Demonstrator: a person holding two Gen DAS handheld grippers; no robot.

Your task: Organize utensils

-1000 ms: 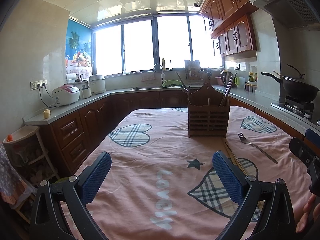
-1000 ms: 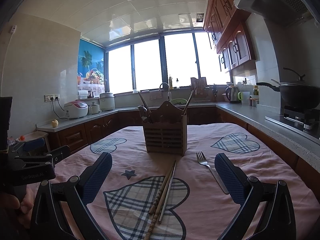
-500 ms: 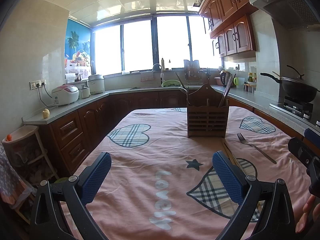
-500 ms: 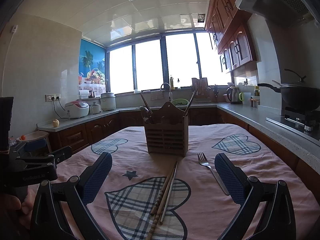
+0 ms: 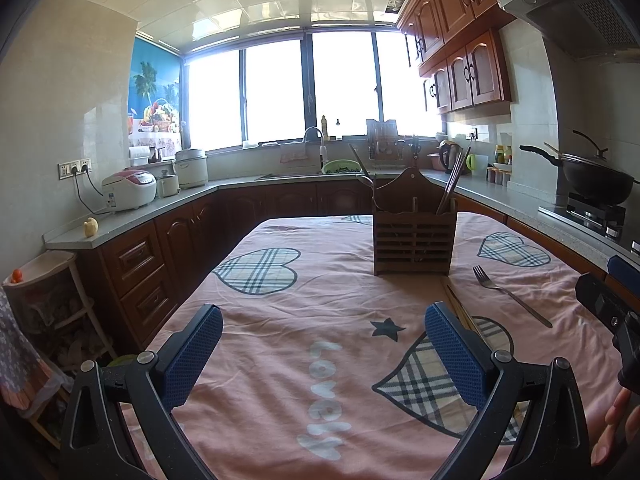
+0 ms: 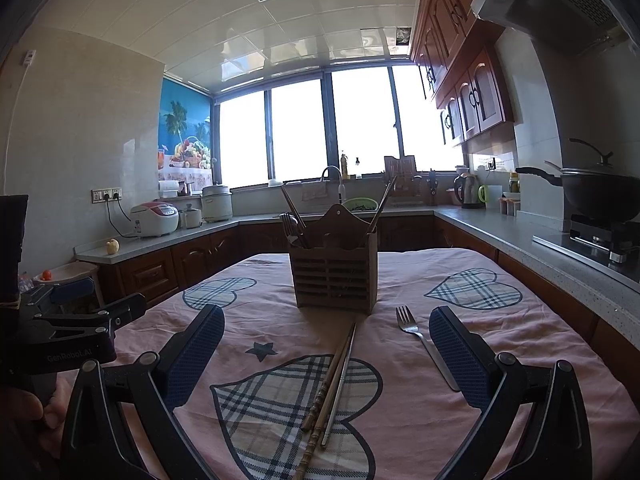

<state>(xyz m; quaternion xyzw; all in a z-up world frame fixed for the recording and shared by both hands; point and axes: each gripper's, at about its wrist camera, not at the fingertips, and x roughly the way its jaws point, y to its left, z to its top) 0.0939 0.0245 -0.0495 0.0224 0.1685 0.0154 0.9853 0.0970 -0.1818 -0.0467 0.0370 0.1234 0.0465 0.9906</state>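
Several utensils are already stood in the wooden caddy (image 6: 333,268); a fork (image 6: 424,344) and chopsticks (image 6: 332,384) are left lying on the tablecloth (image 6: 500,344) before it. Nothing is held: left gripper (image 5: 322,356) and right gripper (image 6: 326,356) are both spread wide.

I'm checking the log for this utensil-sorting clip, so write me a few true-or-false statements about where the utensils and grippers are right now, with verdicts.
1. The fork lies on the tablecloth, to the right of the chopsticks. True.
2. The right gripper is shut on the fork. False: its jaws are wide open and hold nothing.
3. The wooden utensil holder stands upright with utensils already in it. True.
4. The loose chopsticks lean against the wok. False: they lie flat on the tablecloth in front of the holder.
5. The left gripper holds a spoon. False: it is open and empty.
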